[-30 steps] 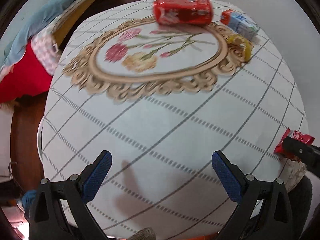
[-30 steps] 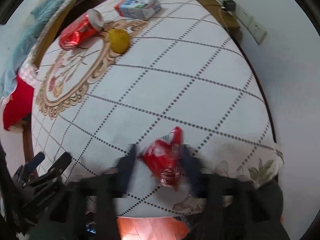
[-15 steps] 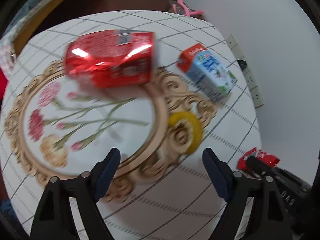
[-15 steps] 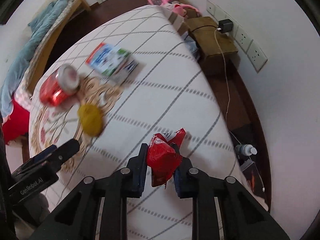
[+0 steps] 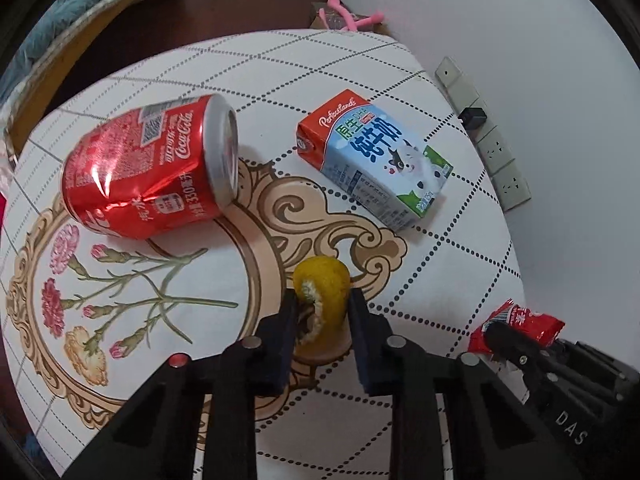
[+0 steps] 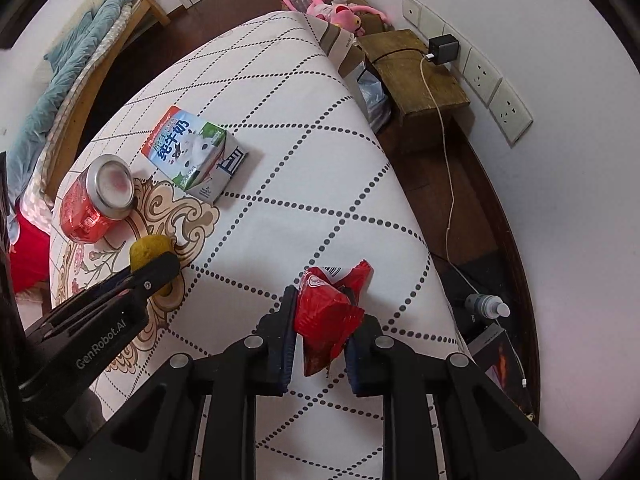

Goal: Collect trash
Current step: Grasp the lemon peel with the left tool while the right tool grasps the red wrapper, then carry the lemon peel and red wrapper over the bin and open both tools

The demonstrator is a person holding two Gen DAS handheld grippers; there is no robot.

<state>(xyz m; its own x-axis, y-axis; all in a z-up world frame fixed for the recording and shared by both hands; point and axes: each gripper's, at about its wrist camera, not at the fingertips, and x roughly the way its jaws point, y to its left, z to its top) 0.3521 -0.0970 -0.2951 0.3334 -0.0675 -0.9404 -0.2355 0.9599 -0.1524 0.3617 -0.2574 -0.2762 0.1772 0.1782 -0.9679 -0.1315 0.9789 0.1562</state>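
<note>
A yellow fruit peel [image 5: 324, 280] lies on the cloth's ornate border. My left gripper [image 5: 323, 301] is closing on it, both pads against its sides. That gripper shows in the right wrist view too [image 6: 160, 270], with the peel [image 6: 146, 248] at its tip. My right gripper [image 6: 323, 305] is shut on a crumpled red wrapper [image 6: 326, 314] above the table's near right part; from the left wrist the wrapper [image 5: 524, 318] shows at the right edge. A dented red cola can [image 5: 148, 168] lies on its side, and a milk carton [image 5: 376, 160] lies flat beside it.
The round table has a white checked cloth [image 5: 320, 80] and sits close to a wall with sockets [image 6: 480, 72]. A wooden box [image 6: 416, 76], a pink soft toy [image 6: 332, 8] and a small bottle [image 6: 486, 306] are on the floor. A bed [image 6: 68, 80] stands at the far left.
My left gripper has travelled across the table to the yellow peel and gone from wide open to closed around it. My right gripper has tightened on the red wrapper and moved with it.
</note>
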